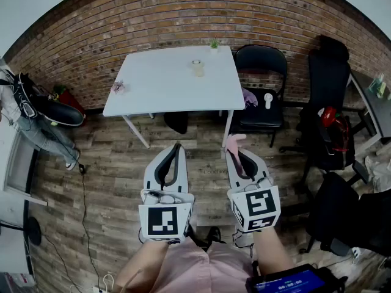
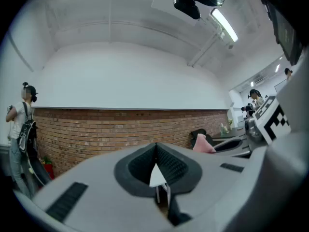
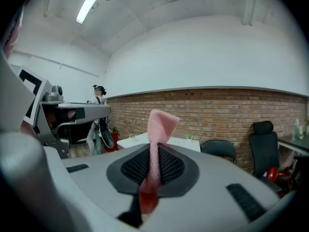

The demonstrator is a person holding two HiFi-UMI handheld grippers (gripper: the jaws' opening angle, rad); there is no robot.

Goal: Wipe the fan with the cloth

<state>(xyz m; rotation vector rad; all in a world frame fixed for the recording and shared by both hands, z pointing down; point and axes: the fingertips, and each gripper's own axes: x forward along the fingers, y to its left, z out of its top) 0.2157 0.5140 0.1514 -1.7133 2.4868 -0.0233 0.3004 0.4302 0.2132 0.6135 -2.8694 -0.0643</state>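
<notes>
A red brick wall [image 1: 183, 17] runs along the far side, with plain white wall [image 3: 203, 57] above it. Near it a white table [image 1: 171, 78] stands on the wood-plank floor [image 1: 104, 163]. To the table's right are a black folding chair [image 1: 261, 60] and a black office chair [image 1: 327, 72]. A tube light [image 3: 91, 1] glows overhead.

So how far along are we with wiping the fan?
Done: the pink cloth is picked up, clamped in the right gripper. In hand: both grippers are held out over the floor, the left gripper shut and empty. Left: everything else; the small white object that looks like the fan lies on the black chair, untouched, away from both.
</notes>
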